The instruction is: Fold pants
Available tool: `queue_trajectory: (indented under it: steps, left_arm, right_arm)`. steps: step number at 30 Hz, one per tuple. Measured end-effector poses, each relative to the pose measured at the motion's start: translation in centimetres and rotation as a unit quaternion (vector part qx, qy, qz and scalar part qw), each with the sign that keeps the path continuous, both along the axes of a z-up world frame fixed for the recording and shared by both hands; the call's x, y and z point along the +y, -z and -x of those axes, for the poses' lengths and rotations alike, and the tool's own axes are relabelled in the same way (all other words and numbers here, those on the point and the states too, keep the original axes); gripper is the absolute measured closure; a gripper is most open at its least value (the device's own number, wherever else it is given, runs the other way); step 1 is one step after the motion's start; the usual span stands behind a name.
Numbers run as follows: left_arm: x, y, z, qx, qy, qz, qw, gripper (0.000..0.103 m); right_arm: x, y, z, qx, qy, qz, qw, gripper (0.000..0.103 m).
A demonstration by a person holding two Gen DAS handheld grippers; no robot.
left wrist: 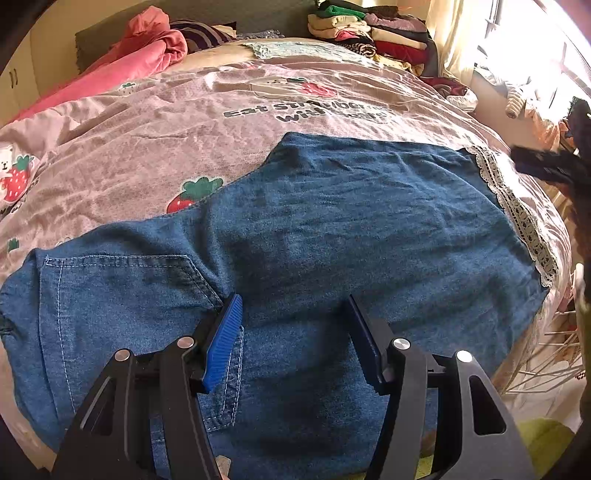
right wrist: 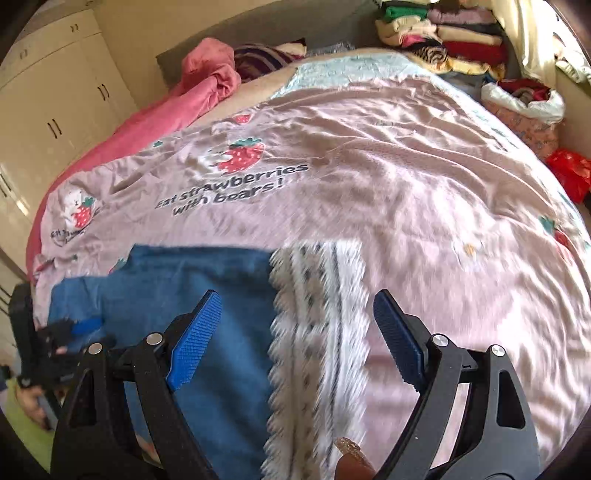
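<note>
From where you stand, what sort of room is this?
Most likely a bedroom: a bed with a pink strawberry-print cover, built-in wardrobes along the wall, and stacks of folded clothes at the far end.

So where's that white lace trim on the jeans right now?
The lace trim edges the right end of the blue pants, lying flat on the pink strawberry bedspread. In the right wrist view it sits between the right gripper fingers, ungripped.
</note>
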State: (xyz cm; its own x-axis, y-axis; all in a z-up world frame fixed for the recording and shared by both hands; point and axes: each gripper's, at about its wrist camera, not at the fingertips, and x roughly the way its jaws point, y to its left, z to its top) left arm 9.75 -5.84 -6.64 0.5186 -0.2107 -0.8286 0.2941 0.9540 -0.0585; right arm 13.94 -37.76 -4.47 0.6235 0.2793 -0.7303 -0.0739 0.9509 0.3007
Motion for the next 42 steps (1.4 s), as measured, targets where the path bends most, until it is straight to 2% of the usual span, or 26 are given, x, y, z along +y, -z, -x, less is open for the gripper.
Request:
queue_trajectory:
  steps: [1,4,5,9,13,18,23,24,25,26,27,28,30,33,34,36,40,42]
  left_arm:
    - [0.0,0.0,0.0,0.000,0.000,0.000,1.0000,0.047]
    - [0.1,-0.3,0.0,0.009,-0.003,0.001,1.0000,0.047]
    - [0.1,-0.6,-0.1,0.015,-0.003,0.006,0.9999,0.047]
    - [0.8,-3.5,-0.6,-0.001,-0.003,0.054,0.9985,0.047]
    - [0.3,-5.0,-3.6,-0.022,-0.005,0.038,0.9990,0.047]
    - [-0.8,-3.6,-8.5,0.003,-0.002,0.035,0.9994,0.047]
    - [-1.3,-0.7,-11.9,0.045,-0.004,0.054,0.9975,0.047]
    - [-1.5,-0.4,-12.0,0.046,-0.004,0.057,0.9973,0.051]
    - [-1.8,-0.2,-11.9,0.043,-0.005,0.054,0.9976,0.068]
    - [-2.0,-0.1,-11.7,0.042,-0.006,0.053,0.9977,0.076]
    - [-2.2,-0.2,-11.5,0.041,-0.006,0.059,0.9974,0.088]
    - [-2.5,-0.4,-11.3,0.038,-0.007,0.056,0.9977,0.091]
    - [-3.0,-1.1,-10.9,0.025,-0.004,0.041,0.9988,0.092]
    - [-2.7,-2.6,-11.4,0.004,-0.016,0.050,0.9986,0.092]
    - [-2.7,-2.9,-11.7,-0.001,-0.019,0.047,0.9987,0.098]
    - [-2.8,-2.7,-12.1,-0.003,-0.022,0.041,0.9989,0.098]
    - [-3.7,-0.7,-12.3,-0.001,-0.018,0.005,0.9998,0.097]
    - [-3.9,-0.2,-12.2,-0.008,-0.017,-0.008,0.9998,0.093]
  right_arm:
    - [-0.2,0.5,-1.1,0.008,-0.006,-0.006,1.000,0.025]
    - [-0.8,2.0,-3.1,0.030,-0.015,-0.019,0.999,0.035]
    - [-0.8,2.4,-3.4,0.034,-0.019,-0.023,0.999,0.043]
    - [-0.7,4.1,-4.2,0.044,-0.037,-0.029,0.998,0.052]
    - [-0.8,4.2,-3.8,0.027,-0.051,-0.036,0.998,0.059]
    - [-1.1,4.1,-3.0,0.011,-0.066,-0.050,0.997,0.075]
    - [-0.8,3.7,-2.9,0.000,-0.081,-0.049,0.996,0.080]
    - [-0.8,3.5,-2.8,-0.006,-0.083,-0.047,0.995,0.081]
    - [-0.7,3.3,-2.8,-0.009,-0.084,-0.044,0.995,0.081]
    - [-0.6,3.0,-2.8,-0.013,-0.086,-0.044,0.995,0.083]
    - [-0.5,2.7,-2.8,-0.017,-0.087,-0.042,0.995,0.084]
    - [-0.5,2.3,-2.8,-0.024,-0.088,-0.039,0.995,0.085]
    - [-0.5,1.3,-2.8,-0.042,-0.088,-0.034,0.995,0.087]
    - [-0.6,-0.1,-3.6,-0.064,-0.090,-0.023,0.994,0.087]
    - [-0.6,-0.1,-3.9,-0.065,-0.089,-0.018,0.994,0.087]
    - [-0.5,0.5,-5.3,-0.053,-0.091,-0.008,0.994,0.087]
    - [-0.1,3.0,-7.0,-0.012,-0.097,0.010,0.995,0.087]
    - [-0.1,4.0,-7.3,0.000,-0.094,0.016,0.995,0.083]
